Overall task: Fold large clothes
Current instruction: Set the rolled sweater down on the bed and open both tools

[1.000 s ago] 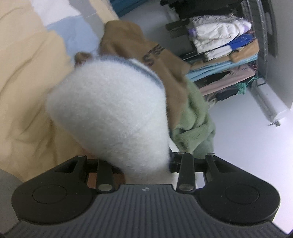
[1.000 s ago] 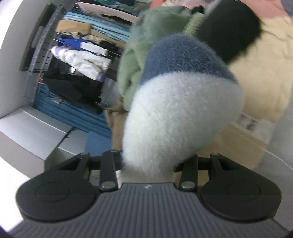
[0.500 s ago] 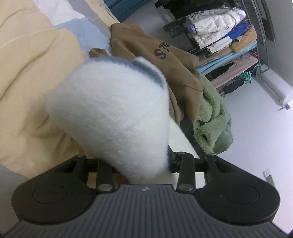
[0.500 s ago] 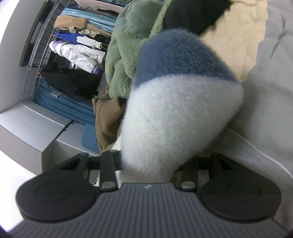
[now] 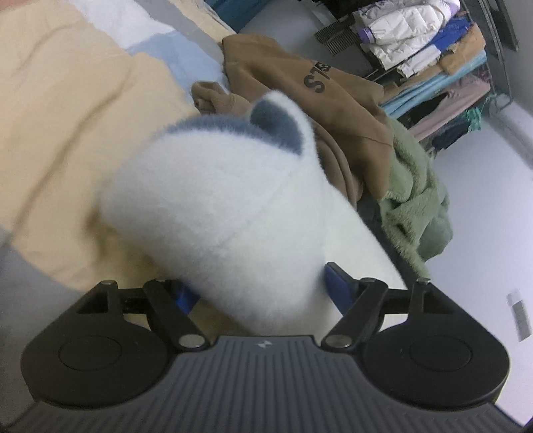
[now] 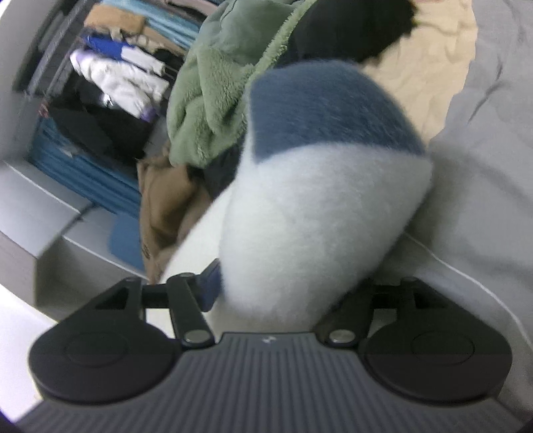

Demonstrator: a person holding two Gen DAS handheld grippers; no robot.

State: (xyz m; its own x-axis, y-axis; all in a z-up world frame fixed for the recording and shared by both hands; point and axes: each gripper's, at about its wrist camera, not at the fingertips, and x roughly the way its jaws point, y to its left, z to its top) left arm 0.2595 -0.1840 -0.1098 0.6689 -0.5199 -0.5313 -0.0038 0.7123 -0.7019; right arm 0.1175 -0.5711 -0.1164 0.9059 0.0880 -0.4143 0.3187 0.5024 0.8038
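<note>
A fluffy white garment with a blue-grey band [image 5: 216, 200] fills the left wrist view and bulges up between the fingers of my left gripper [image 5: 261, 289]. Those jaws are opening: the blue pads [image 5: 336, 283] stand apart at the fabric's sides, with the fleece loose between them. In the right wrist view another part of the same garment [image 6: 316, 206], blue end up, lies between the fingers of my right gripper [image 6: 283, 289]. Its jaws are opening too. One blue pad [image 6: 208, 283] shows; the other is hidden behind the fleece. The garment hangs low over the bed.
A beige quilt [image 5: 66, 116] and grey sheet [image 6: 483, 183] cover the bed. A pile holds a brown hoodie [image 5: 316, 110], green fleece [image 5: 413, 200] and a black garment [image 6: 349, 30]. A clothes rack [image 5: 433, 50] stands behind, and the floor lies beyond the bed's edge.
Both grippers have sunk toward the bed with the fluffy garment. Their jaws, shut on the fleece in the earlier frames, have now spread apart.
</note>
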